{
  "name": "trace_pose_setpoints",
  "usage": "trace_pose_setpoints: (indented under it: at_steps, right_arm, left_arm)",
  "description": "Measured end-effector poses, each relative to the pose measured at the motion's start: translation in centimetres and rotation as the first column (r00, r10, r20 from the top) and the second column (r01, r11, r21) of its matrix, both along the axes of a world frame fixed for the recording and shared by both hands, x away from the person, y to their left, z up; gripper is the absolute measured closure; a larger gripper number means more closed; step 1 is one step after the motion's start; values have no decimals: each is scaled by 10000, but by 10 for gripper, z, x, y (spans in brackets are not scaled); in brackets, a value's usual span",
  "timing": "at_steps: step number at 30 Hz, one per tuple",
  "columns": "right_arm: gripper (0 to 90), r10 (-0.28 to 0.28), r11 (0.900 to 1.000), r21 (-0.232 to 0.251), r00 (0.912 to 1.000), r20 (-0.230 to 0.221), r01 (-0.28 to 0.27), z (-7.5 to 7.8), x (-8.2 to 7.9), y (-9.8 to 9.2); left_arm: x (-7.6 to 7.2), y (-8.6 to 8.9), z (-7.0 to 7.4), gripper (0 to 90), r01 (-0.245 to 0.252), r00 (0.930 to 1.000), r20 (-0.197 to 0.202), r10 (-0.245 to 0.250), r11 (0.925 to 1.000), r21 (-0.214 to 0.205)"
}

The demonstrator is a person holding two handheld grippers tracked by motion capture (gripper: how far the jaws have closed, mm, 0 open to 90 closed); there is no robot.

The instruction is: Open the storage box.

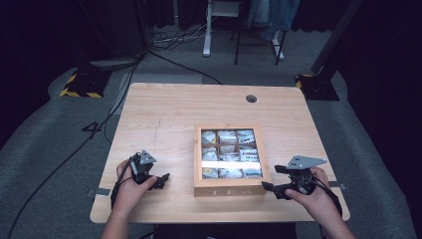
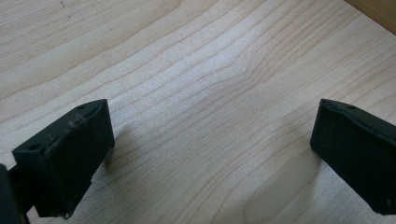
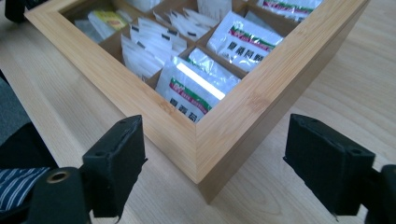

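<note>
A wooden tea box [image 1: 230,189] marked TEA stands at the middle of the table, toward the near edge. Its compartments hold several white tea packets [image 1: 229,155], and a stripe of glare lies across the top. My right gripper [image 1: 271,178] is open just right of the box's near right corner. In the right gripper view that corner [image 3: 205,158] sits between the spread jaws of my right gripper [image 3: 215,136], not touched by either, with green-and-red printed packets [image 3: 194,91] behind it. My left gripper [image 1: 153,173] is open left of the box over bare wood, and nothing sits inside my left gripper [image 2: 212,144].
The light wooden table [image 1: 164,114] has bare room at its left and far side. A round cable hole [image 1: 251,98] is at the back right. A box edge [image 2: 376,11] shows at the top right of the left gripper view. Cables and stand bases [image 1: 79,84] lie on the floor.
</note>
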State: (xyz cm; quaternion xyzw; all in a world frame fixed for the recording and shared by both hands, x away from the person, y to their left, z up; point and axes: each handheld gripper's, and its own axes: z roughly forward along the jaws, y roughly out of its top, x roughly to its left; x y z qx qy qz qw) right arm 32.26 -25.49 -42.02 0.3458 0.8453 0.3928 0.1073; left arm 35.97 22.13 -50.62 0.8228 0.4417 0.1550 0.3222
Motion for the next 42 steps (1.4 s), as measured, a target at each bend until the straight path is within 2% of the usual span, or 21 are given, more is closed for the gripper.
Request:
trace_pose_setpoints:
  at_steps: [7, 13, 21, 23, 26, 32, 42]
  right_arm:
    - [189, 199, 9989, -416, 9998, -76, -202, -11, -2, 11]
    - [268, 562, 9914, -1196, 9983, 151, -540, -17, -3, 16]
    - [298, 393, 9925, -1169, 9991, 165, -371, -16, -5, 16]
    - [329, 339, 9927, -1163, 9993, 135, -322, -15, -6, 15]
    - [424, 367, 9904, -1333, 9993, -38, -369, -10, -8, 13]
    - [481, 256, 9890, -1450, 9994, -227, -287, -7, -9, 12]
    - [562, 52, 9923, -1232, 9991, -412, -103, 1, -11, 10]
  left_arm:
    - [0, 0, 0, 2, 8, 10000, 3, -8, 10000, 7]
    - [0, 0, 0, 1, 5, 10000, 15, -5, 10000, 18]
    - [0, 0, 0, 2, 4, 10000, 0, -4, 10000, 1]
    - [0, 0, 0, 2, -6, 10000, -10, 6, 10000, 23]
    - [0, 0, 0, 2, 29, 10000, -37, -28, 10000, 22]
    - [0, 0, 0, 1, -29, 10000, -42, 30, 10000, 35]
    - [0, 0, 0, 2, -36, 10000, -19, 36, 10000, 28]
